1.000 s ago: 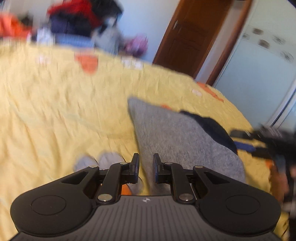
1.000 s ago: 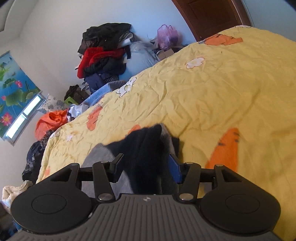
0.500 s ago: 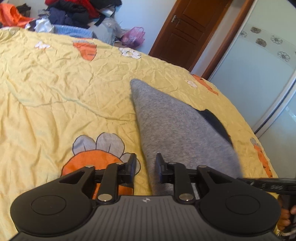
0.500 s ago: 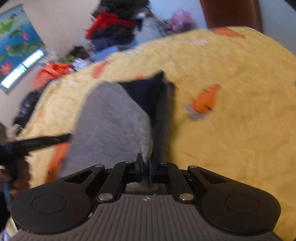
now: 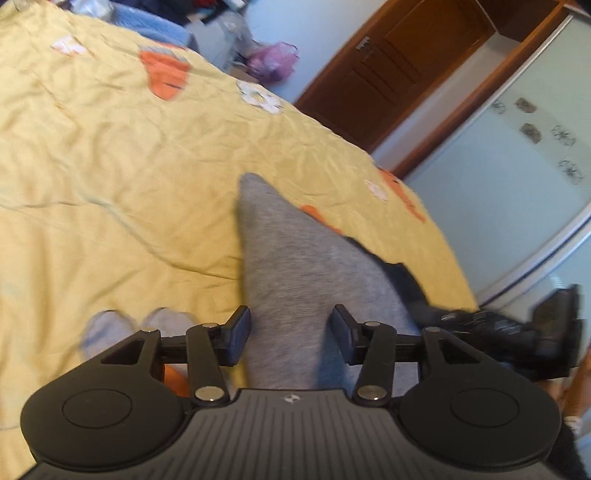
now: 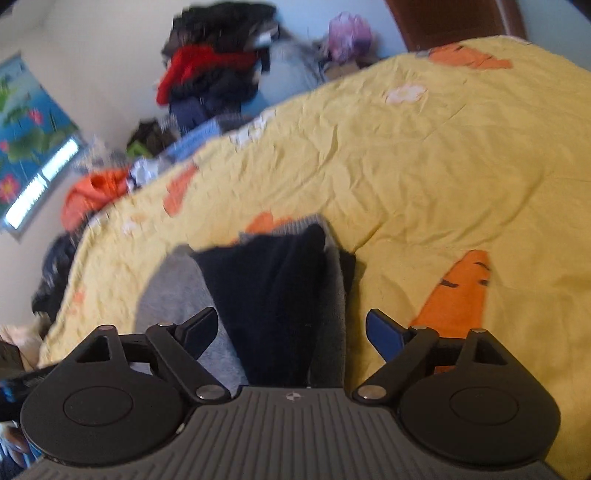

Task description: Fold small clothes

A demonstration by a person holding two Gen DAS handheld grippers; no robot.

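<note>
A small grey garment with a dark navy part lies flat on the yellow bedspread. My left gripper hovers low over its near grey end. Its jaws are opening, the cloth runs under the gap, and the pads do not press it. My right gripper stands over the navy end, jaws opening wide, with the fabric between them but untouched. In the left wrist view the right gripper shows as a blurred black shape beside the garment's right edge.
The bedspread carries orange carrot prints and white flowers. Heaps of clothes and a purple bag sit beyond the far edge of the bed. A brown door and a pale sliding wardrobe stand to the right.
Both grippers' jaws have spread apart; the right was shut on the garment's edge half a second ago and has let go. The garment now lies flatter on the bed.
</note>
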